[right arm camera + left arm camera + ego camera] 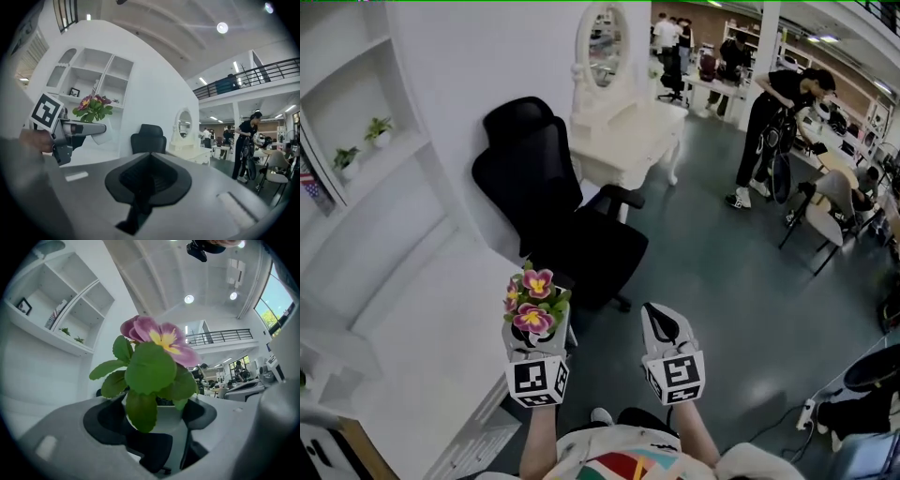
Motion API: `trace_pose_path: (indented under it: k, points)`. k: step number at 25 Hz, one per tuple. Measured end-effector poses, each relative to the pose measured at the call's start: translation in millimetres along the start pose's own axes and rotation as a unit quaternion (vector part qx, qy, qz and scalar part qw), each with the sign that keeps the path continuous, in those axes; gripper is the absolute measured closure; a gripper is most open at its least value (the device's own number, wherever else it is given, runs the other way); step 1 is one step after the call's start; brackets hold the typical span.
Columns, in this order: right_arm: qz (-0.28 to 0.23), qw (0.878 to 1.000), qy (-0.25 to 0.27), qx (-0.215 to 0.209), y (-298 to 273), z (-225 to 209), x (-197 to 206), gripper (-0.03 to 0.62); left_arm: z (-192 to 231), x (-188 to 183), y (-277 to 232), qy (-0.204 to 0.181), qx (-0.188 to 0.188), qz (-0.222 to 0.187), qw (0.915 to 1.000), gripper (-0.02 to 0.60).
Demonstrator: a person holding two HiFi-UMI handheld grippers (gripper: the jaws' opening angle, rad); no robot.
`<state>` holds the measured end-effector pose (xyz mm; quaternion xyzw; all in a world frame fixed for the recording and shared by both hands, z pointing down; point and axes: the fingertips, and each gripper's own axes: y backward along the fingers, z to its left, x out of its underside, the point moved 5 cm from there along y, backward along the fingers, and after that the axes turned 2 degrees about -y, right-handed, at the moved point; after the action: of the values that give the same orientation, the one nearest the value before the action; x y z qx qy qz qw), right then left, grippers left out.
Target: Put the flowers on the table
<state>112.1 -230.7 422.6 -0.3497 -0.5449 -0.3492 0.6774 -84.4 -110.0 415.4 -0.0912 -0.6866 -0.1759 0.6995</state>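
Left tool clamped on white pot of flowers — held upright in air, near black chair. Right tool jaws together, empty. White bench with oval mirror well apart — beyond chair.

My head camera looks steeply down past both grippers onto the floor and chair. The camera on my left gripper sits close behind the flowers, tilted slightly up. The one on my right gripper faces level, sharing chair and flowers with the head view.
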Motion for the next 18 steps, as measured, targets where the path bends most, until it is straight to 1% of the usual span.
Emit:
trace_pose_path:
  k: [3, 7, 10, 13, 16, 18]
  points:
    - [-0.025, 0.999, 0.011, -0.044, -23, 15, -12, 0.592, 23, -5, 4, -0.004, -0.040, -0.002, 0.9992, 0.235]
    - [-0.023, 0.995, 0.018, -0.092, -55, 32, -15, 0.592, 49, -6, 9, -0.007, -0.093, -0.002, 0.9957, 0.235]
    - [-0.029, 0.990, 0.026, -0.134, -80, 43, -19, 0.592, 61, -6, 17, -0.012, -0.134, 0.000, 0.9910, 0.235]
    - [-0.042, 0.980, 0.033, -0.192, -115, 61, -28, 0.592, 81, -8, 25, -0.018, -0.192, -0.003, 0.9813, 0.235]
    - [-0.057, 0.963, 0.043, -0.258, -154, 88, -44, 0.592, 108, -14, 30, -0.022, -0.251, -0.007, 0.9677, 0.235]
    - [-0.075, 0.952, 0.053, -0.294, -171, 106, -55, 0.592, 120, -20, 35, -0.027, -0.285, -0.012, 0.9580, 0.235]
